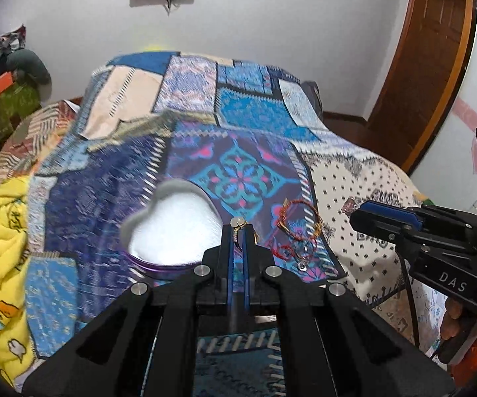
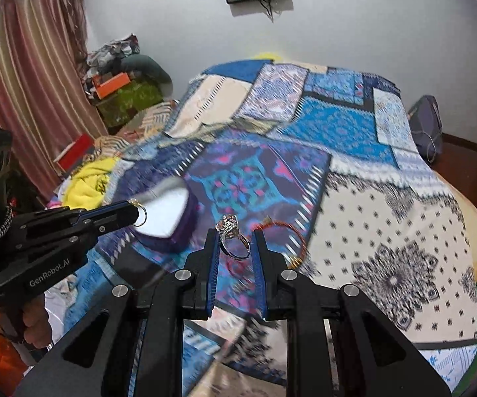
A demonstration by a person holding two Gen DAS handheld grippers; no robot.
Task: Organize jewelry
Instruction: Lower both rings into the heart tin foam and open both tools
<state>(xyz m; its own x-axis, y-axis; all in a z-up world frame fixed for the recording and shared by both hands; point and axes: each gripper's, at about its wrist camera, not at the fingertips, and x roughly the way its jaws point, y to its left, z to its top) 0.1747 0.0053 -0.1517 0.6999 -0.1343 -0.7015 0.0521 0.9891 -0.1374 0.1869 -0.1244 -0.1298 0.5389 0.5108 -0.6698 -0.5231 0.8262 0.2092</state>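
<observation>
My left gripper [image 1: 238, 231] is shut on a gold ring [image 1: 238, 223] with a pale stone and holds it above the near right rim of the heart-shaped purple box [image 1: 168, 225] with a white lining. The same ring [image 2: 140, 213] and box [image 2: 168, 215] show in the right wrist view. My right gripper [image 2: 236, 236] holds a silver ring [image 2: 233, 236] with a jewelled top between its half-closed fingers, above the bedspread. A red and gold bracelet [image 1: 299, 218] lies on the bedspread right of the box; it also shows in the right wrist view [image 2: 291, 235].
A patchwork blue bedspread [image 1: 238, 125] covers the bed. A yellow blanket [image 1: 3, 231] lies at the left edge. Boxes and clothes [image 1: 3, 76] pile up by the wall at left. A wooden door [image 1: 437, 49] stands at right. A grey bag [image 2: 427, 125] sits on the floor.
</observation>
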